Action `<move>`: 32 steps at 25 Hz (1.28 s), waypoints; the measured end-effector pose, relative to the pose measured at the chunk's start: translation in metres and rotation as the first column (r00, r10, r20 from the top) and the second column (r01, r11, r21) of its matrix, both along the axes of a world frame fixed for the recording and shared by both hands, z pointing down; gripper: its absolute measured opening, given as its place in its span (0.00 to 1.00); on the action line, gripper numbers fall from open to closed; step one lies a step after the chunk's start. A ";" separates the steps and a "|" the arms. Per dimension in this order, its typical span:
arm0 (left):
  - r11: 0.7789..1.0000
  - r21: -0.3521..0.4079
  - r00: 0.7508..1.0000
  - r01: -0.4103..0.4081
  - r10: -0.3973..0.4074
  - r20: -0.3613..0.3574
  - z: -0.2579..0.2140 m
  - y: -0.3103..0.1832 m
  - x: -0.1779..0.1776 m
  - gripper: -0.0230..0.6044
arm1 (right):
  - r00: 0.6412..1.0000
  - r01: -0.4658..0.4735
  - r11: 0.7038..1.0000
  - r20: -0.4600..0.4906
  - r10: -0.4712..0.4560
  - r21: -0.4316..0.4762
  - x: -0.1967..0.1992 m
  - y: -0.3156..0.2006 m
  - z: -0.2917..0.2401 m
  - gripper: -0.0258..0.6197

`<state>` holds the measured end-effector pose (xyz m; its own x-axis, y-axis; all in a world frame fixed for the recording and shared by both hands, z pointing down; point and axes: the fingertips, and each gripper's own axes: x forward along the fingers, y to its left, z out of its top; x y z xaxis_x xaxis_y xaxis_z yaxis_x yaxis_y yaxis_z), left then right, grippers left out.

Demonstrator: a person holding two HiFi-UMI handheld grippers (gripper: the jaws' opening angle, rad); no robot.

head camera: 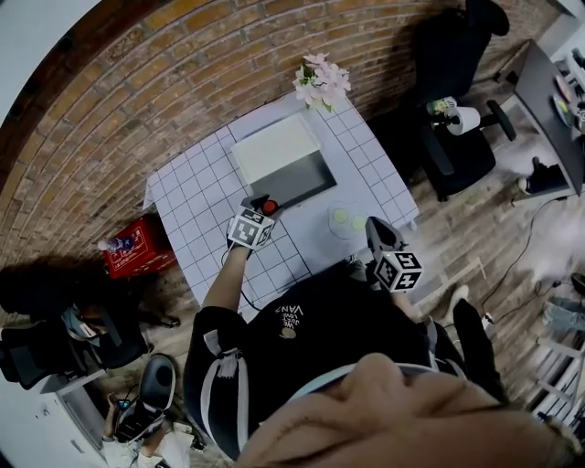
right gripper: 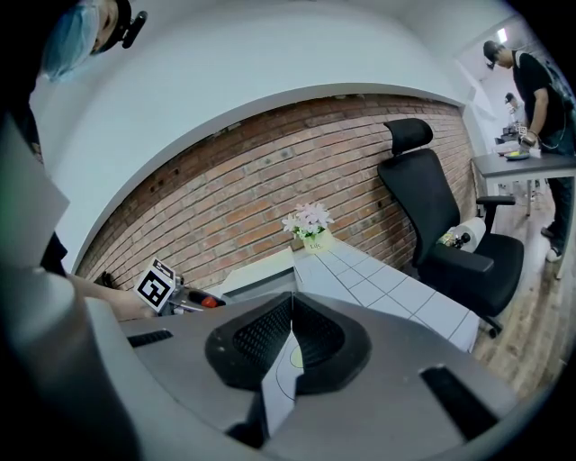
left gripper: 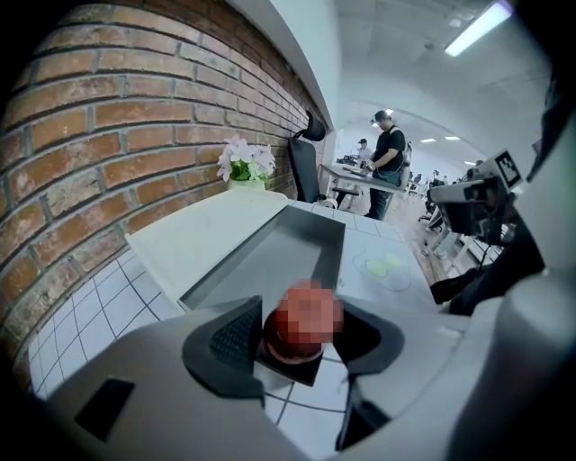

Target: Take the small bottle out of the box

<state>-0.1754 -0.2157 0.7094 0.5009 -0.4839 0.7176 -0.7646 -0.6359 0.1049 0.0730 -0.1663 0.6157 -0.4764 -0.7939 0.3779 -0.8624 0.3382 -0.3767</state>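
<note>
Left gripper view shows me the left gripper (left gripper: 303, 344) with its jaws fairly wide, pads pressed on either side of the red-capped small bottle (left gripper: 301, 322). I see the bottle outside the open box (left gripper: 329, 245), just beside its near end, above the tiled table (left gripper: 310, 407); whether it rests there I cannot tell. My right gripper (right gripper: 290, 338) hangs well apart, jaws together on nothing.

Basically a red brick wall (head camera: 183, 82) behind a table (head camera: 192, 196) with a white grid-pattern top, wood plank floor (head camera: 475, 238), a black office chair (right gripper: 450, 234) off to one side, a red crate (head camera: 137, 247) on the floor, and a strip light (left gripper: 481, 25) overhead.
</note>
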 end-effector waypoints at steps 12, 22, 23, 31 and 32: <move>0.999 0.031 0.999 0.043 -0.043 -0.002 -0.002 -0.002 -0.001 0.38 | 1.000 0.002 1.000 0.000 -0.002 0.006 -0.004 0.001 -0.002 0.04; 0.994 0.090 0.997 0.064 -0.061 -0.038 -0.026 -0.003 -0.007 0.38 | 1.000 0.008 1.000 0.008 -0.008 0.018 -0.014 0.007 -0.004 0.04; 0.993 0.096 0.997 0.064 -0.060 -0.041 -0.029 -0.002 -0.007 0.38 | 1.000 0.010 1.000 0.009 -0.010 0.020 -0.016 0.008 -0.004 0.04; 0.984 0.163 0.995 0.067 -0.055 -0.077 -0.058 0.009 -0.014 0.38 | 0.999 0.034 0.999 0.023 -0.035 0.035 -0.042 0.020 -0.005 0.04; 0.983 0.173 0.995 0.068 -0.054 -0.084 -0.062 0.011 -0.015 0.38 | 0.999 0.035 0.999 0.024 -0.036 0.036 -0.045 0.022 -0.006 0.04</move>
